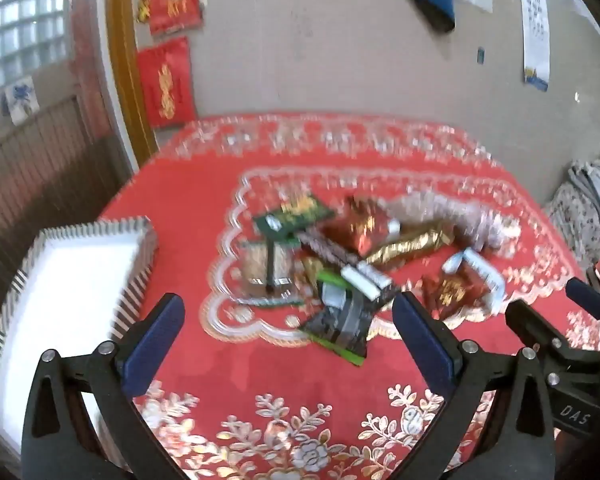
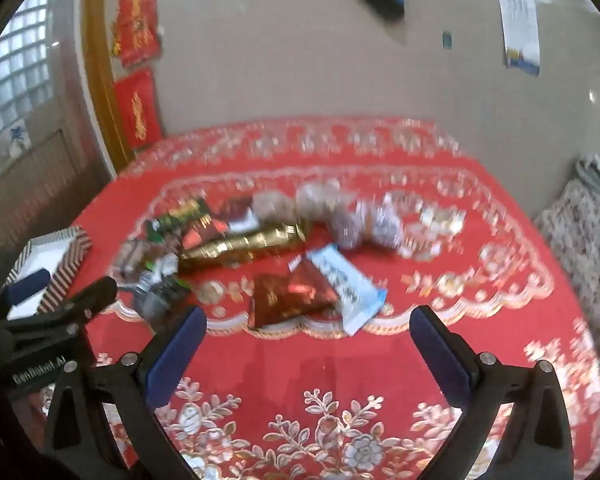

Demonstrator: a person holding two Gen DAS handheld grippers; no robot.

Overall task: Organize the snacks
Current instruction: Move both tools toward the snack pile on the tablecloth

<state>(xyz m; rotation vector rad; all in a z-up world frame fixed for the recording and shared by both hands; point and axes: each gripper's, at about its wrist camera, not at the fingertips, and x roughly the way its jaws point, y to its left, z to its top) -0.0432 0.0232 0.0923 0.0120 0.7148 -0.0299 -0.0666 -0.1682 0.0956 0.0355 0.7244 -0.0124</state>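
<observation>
Left gripper (image 1: 288, 320) fingers spread wide, right gripper (image 2: 308, 328) likewise, side by side.

Snacks: we see a loose pile of packets (image 1: 340, 256) mid-tablecloth, overlapping, lying flat.
Green packet (image 1: 296, 214): far left of pile.
Gold packet (image 2: 244, 242): long, crinkled, lying slantwise.
Red-brown packet (image 2: 292, 294): nearest us, touching a white-blue wrapper (image 2: 348, 284).
Box (image 1: 72, 280): white inside, striped walls, left of pile, apart.
</observation>
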